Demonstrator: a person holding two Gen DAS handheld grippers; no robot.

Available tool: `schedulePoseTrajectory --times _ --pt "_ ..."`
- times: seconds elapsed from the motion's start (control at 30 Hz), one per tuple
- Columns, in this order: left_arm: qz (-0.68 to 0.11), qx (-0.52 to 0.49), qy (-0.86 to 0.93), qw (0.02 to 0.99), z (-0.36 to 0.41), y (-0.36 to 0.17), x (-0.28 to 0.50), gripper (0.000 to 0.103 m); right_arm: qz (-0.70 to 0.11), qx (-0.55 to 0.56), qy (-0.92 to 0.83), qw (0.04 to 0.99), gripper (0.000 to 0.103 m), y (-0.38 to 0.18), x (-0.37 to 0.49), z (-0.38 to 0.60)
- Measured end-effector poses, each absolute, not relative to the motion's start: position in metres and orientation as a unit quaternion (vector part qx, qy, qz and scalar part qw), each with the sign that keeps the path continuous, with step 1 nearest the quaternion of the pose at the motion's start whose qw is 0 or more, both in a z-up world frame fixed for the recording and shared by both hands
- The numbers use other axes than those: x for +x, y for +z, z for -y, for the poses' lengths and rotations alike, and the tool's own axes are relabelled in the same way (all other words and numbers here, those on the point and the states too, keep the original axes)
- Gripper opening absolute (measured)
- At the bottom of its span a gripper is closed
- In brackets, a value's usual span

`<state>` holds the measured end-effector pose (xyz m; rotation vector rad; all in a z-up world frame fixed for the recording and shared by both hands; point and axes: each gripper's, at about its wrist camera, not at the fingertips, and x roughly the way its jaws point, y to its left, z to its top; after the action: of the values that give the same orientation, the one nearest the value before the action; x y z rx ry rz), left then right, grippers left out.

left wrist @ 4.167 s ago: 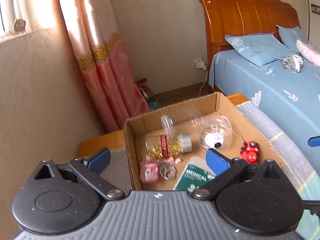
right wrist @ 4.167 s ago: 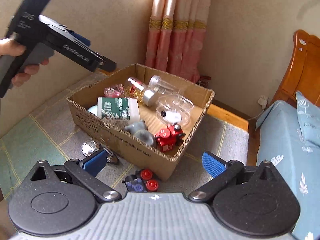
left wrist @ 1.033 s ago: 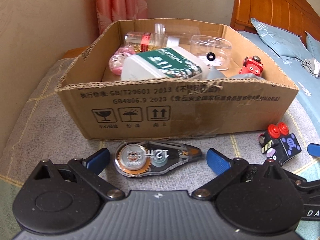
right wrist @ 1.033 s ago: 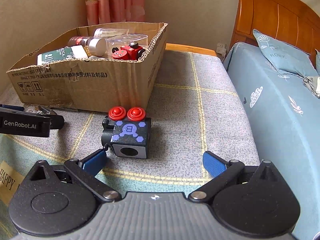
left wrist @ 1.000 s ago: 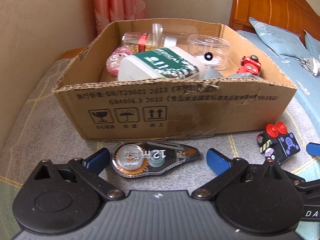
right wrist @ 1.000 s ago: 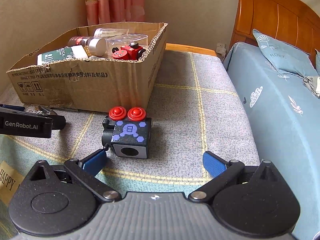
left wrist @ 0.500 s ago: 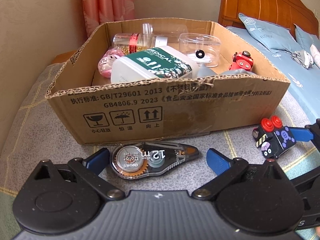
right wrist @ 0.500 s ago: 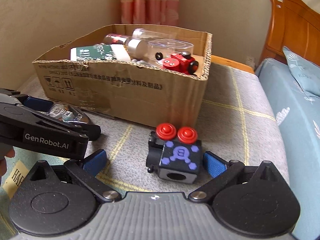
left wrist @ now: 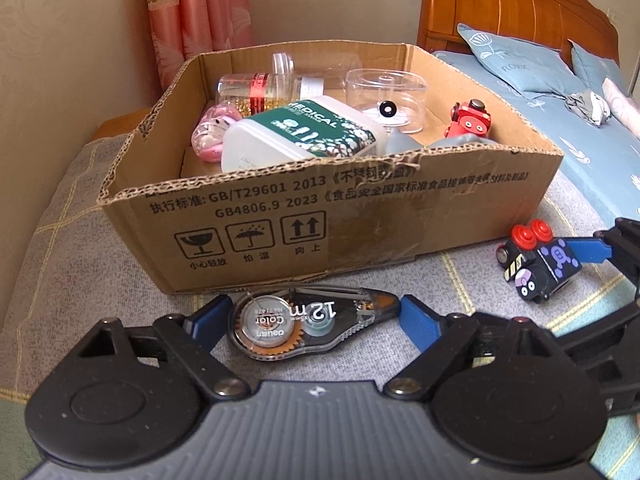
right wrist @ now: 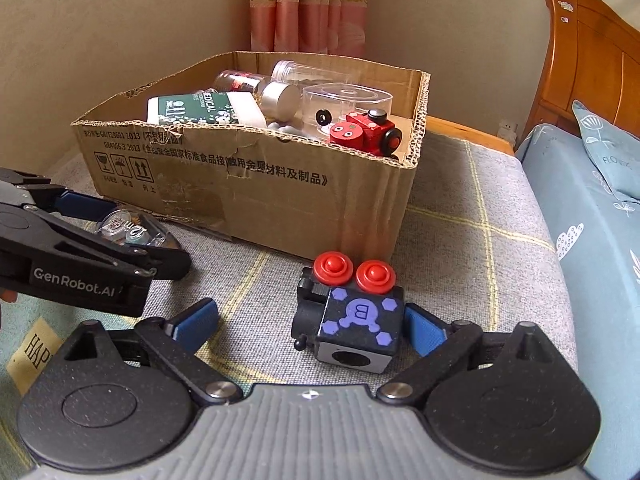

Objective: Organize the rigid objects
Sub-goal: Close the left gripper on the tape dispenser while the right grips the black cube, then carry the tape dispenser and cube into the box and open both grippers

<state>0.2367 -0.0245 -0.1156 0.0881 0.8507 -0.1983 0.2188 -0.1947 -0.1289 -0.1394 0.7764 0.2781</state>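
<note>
A clear correction tape dispenser [left wrist: 304,320] lies on the grey checked cover in front of the cardboard box [left wrist: 360,204]. My left gripper [left wrist: 314,314] straddles it lengthwise, jaws closing, pads right at its two ends without a clear squeeze. A black fidget cube [right wrist: 360,316] with two red buttons sits between the fingers of my right gripper [right wrist: 310,326]. Those jaws are closing too: the right pad [right wrist: 420,330] is against the cube, the left pad [right wrist: 196,322] well clear of it. In the right wrist view the left gripper [right wrist: 120,240] shows around the tape [right wrist: 128,230].
The box [right wrist: 280,184] holds a green-labelled white container [left wrist: 304,136], clear jars, a pink case and a red toy train [right wrist: 364,132]. A blue-sheeted bed [right wrist: 592,240] borders the right, with a wooden headboard [left wrist: 500,8] behind. Wall and pink curtain [right wrist: 308,4] stand beyond the box.
Both pairs of jaws have narrowed. The right gripper swung over so the cube now lies between its fingers, against the right pad. The left gripper stayed over the tape.
</note>
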Motion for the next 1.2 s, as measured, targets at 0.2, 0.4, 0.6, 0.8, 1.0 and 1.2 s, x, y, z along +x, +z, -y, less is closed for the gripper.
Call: schedulePoseTrajectory --times 0.2,0.4,0.6,0.8,1.0,1.2 --pt "-0.419 0.049 -0.107 0.900 0.011 -0.114 0.229 0.089 -0.374 -0.069 0.132 0.915 0.078 -0.125 0.220 0.200" --pt "-0.422 0.051 -0.109 0.899 0.003 -0.113 0.222 0.090 -0.378 -0.071 0.129 0.914 0.061 -0.121 0.222 0.203" --pt "-0.423 0.056 -0.115 0.897 0.003 -0.111 0.216 0.089 -0.376 -0.079 0.129 0.914 0.059 -0.121 0.221 0.202" --pt "-0.422 0.078 -0.139 0.893 0.006 -0.099 0.209 0.089 -0.370 -0.090 0.142 0.914 0.059 -0.112 0.212 0.203" --pt "-0.413 0.097 -0.177 0.888 0.014 -0.070 0.200 0.089 -0.367 -0.098 0.164 0.911 0.058 -0.094 0.202 0.213" --pt "-0.371 0.122 -0.208 0.897 0.031 -0.029 0.208 0.089 -0.358 -0.107 0.184 0.909 0.058 -0.073 0.192 0.223"
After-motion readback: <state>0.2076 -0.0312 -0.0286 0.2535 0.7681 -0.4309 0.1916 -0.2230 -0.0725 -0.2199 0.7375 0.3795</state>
